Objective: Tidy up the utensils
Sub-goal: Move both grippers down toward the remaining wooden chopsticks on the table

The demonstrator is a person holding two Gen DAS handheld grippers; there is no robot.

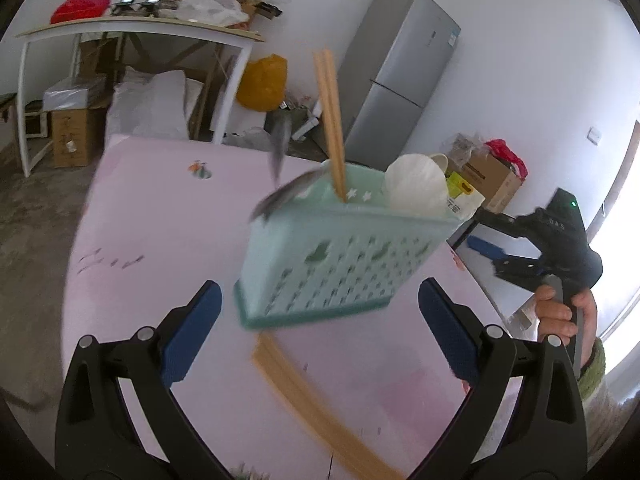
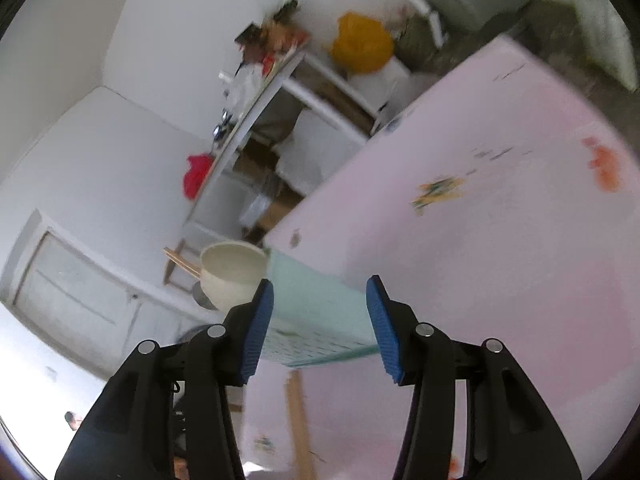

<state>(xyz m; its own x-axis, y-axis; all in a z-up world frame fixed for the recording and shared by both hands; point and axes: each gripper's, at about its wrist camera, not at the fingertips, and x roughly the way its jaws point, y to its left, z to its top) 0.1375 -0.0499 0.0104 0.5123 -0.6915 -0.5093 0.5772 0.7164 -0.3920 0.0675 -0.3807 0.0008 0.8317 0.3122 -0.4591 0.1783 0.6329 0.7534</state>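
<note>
A teal slotted utensil basket [image 1: 340,256] sits tilted over the pink table [image 1: 160,240]. It holds upright wooden chopsticks [image 1: 332,120], grey metal spoons [image 1: 280,200] and a white ceramic spoon [image 1: 416,188]. Another pair of chopsticks [image 1: 312,400] lies loose on the table in front of it. My left gripper [image 1: 320,284] is open wide just short of the basket, touching nothing. My right gripper [image 2: 320,280] has the basket's [image 2: 320,312] narrow end between its blue pads, which press on both sides. It shows at the basket's right end [image 1: 484,254], held by a hand [image 1: 556,312].
A grey fridge [image 1: 400,80] stands behind the table. A white side table [image 1: 140,28] piled with clutter is at the back left, with a yellow bag [image 1: 262,82] beside it. Cardboard boxes [image 1: 492,176] sit to the right. The table's edge runs close behind the basket.
</note>
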